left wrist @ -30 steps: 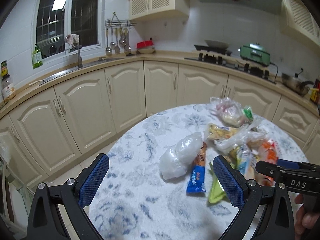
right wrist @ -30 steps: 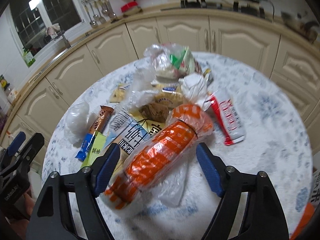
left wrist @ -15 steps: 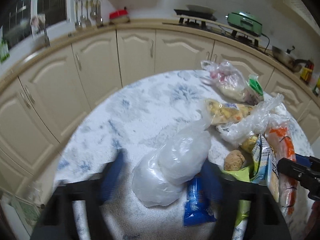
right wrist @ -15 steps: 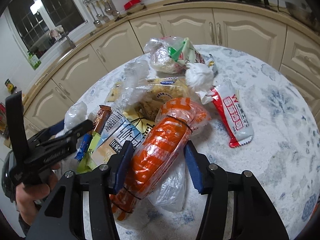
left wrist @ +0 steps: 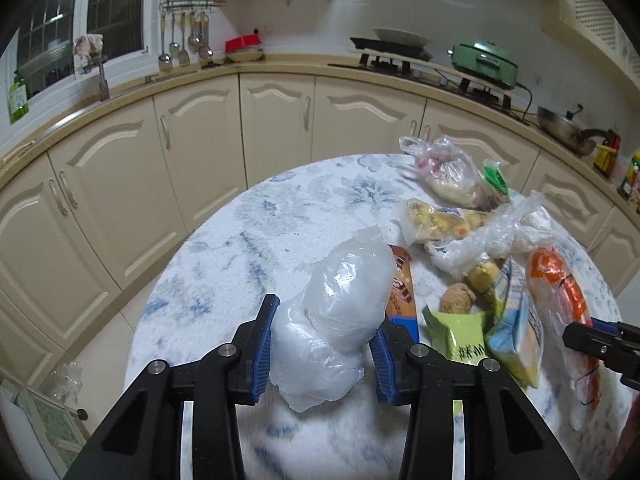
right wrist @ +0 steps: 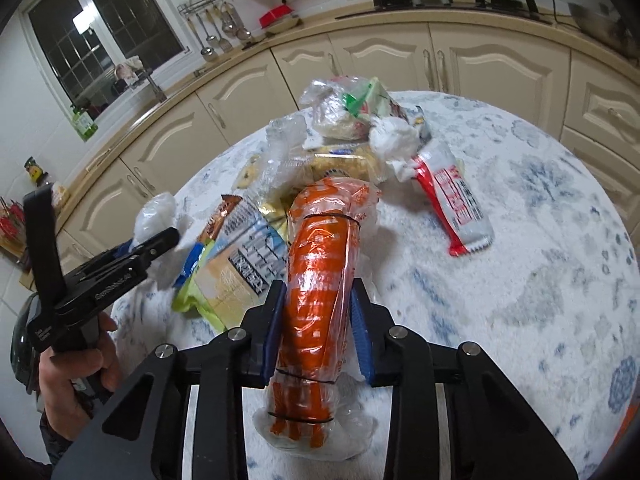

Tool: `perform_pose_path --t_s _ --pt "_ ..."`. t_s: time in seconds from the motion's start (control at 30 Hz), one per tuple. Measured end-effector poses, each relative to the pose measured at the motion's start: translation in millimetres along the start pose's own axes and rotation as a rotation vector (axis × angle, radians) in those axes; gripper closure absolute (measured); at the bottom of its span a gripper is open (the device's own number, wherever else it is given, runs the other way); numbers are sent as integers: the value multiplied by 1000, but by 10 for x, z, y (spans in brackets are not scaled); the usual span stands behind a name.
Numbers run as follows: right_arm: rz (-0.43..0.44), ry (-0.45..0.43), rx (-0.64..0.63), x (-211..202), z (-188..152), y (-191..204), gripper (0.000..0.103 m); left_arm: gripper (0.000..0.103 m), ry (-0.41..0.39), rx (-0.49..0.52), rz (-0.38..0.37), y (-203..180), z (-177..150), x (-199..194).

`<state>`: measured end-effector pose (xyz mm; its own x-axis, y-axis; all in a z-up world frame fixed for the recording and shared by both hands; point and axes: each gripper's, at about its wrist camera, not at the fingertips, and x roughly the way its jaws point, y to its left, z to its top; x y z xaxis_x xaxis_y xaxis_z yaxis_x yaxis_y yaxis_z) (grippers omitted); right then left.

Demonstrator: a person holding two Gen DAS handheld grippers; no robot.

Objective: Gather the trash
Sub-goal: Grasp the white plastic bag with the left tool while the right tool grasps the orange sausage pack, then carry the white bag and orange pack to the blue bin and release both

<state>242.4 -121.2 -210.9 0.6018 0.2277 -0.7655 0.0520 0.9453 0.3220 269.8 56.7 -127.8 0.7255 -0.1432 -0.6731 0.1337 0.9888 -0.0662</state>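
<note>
Left gripper [left wrist: 322,350]: jaws closing, with the clear plastic bag [left wrist: 340,320] between them; both blue pads sit at the bag's flanks, apparently just touching it.
Clear plastic bag, axis: long axis runs away from the jaws, roughly along the fingers; its near end lies between the pads, its far end projects beyond the tips.
Right gripper [right wrist: 318,332]: jaws closing on the orange wrapped roll [right wrist: 320,280], both pads pressing its film.
Orange roll, axis: lies lengthwise between the jaws, extending past the tips and back toward the camera; grip falls near mid-length.
Table [right wrist: 520,280]: both items rest on it; remaining wrappers lie beyond the tips.
Assessment: each gripper is nearest its own item; 2 lifts look feasible once closure completes.
Risk: slack film may slip.
</note>
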Motion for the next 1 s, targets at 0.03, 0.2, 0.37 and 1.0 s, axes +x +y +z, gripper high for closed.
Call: perform_pose_path --t_s 0.03,0.2,0.37,1.0 --pt "-10 2 9 -8 -19 -13 70 64 -7 1 7 -23 -31 -45" --pt "-54 7 -15 110 36 -31 70 64 -24 8 16 -199 -163 -251" --pt "29 -45 29 -107 -5 -160 74 64 -57 2 15 -289 -274 -528" --pt "120 -273 107 -1377 -98 -732 74 64 -194 99 -185 -1497 -294 -1391"
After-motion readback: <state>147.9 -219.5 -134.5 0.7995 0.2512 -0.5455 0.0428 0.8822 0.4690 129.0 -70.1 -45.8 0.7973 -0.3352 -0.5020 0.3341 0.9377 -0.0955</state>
